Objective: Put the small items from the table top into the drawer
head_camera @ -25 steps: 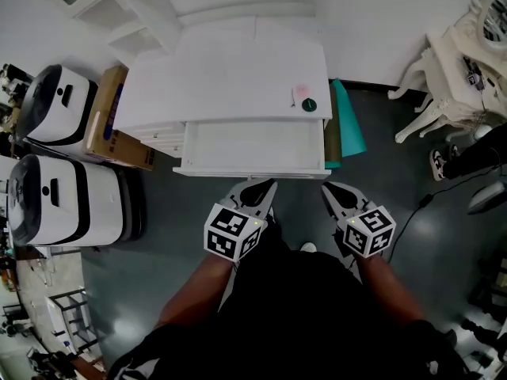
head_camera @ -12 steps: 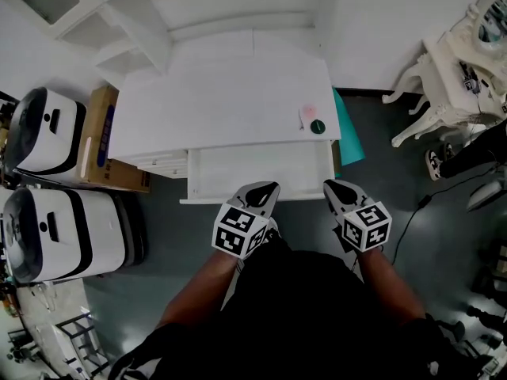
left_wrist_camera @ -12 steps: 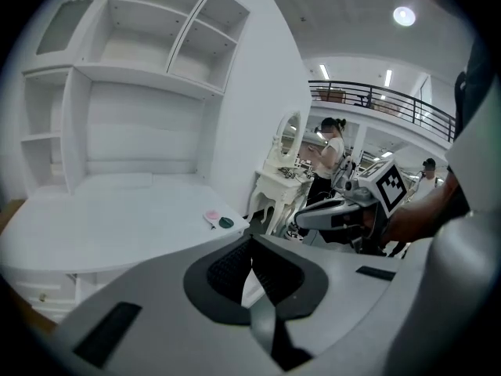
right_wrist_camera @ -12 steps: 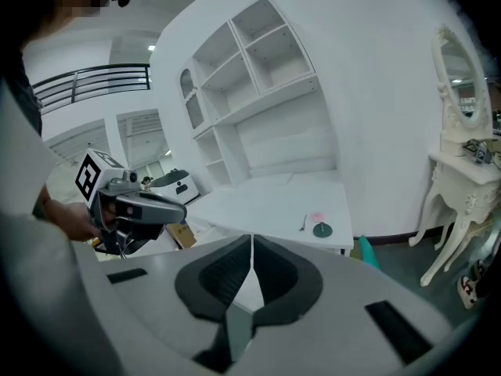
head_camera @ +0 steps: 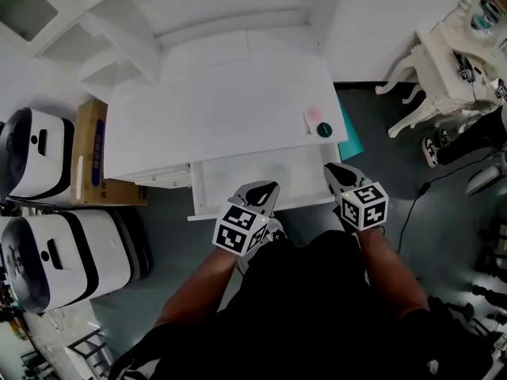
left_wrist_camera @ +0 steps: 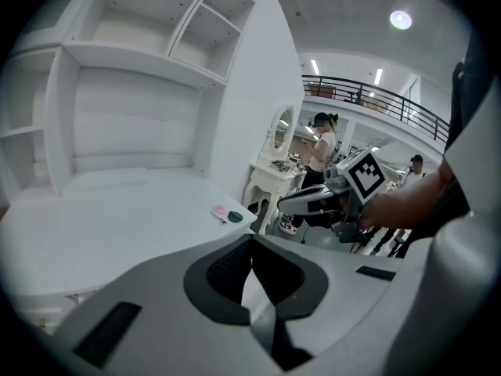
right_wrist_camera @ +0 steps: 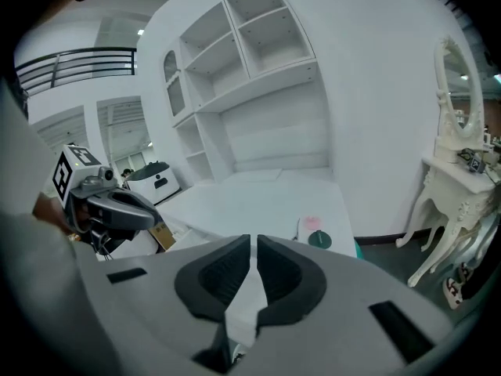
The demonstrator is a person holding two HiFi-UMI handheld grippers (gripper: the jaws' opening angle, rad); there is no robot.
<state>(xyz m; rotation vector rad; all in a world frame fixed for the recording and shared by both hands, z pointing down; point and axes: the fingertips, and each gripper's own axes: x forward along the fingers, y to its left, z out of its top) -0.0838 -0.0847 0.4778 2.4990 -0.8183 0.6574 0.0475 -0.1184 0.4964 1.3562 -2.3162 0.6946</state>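
Note:
A small pink item [head_camera: 314, 114] and a dark green disc [head_camera: 324, 130] lie side by side near the right front corner of the white table top [head_camera: 214, 101]. The drawer [head_camera: 261, 176] below that edge stands pulled out and looks bare inside. My left gripper [head_camera: 264, 190] hovers over the drawer's front rim, shut and holding nothing. My right gripper [head_camera: 333, 169] is at the drawer's right end, just short of the disc, shut and holding nothing. The pink item [right_wrist_camera: 311, 223] and the disc [right_wrist_camera: 319, 240] show just past the right gripper [right_wrist_camera: 253, 243]. Both also show beyond the left gripper [left_wrist_camera: 252, 238]: pink item [left_wrist_camera: 220, 210], disc [left_wrist_camera: 236, 217].
White shelves [head_camera: 119, 22] rise at the back of the table. Two white machines [head_camera: 47, 244] and a cardboard box [head_camera: 89, 153] stand at the left. A teal panel [head_camera: 349, 139] leans by the table's right side. A white dressing table [head_camera: 459, 62] and a cable [head_camera: 412, 204] are at the right.
The head view has closed in on the table. Both grippers have moved forward, from short of the drawer to over its front rim. The two small items have not moved.

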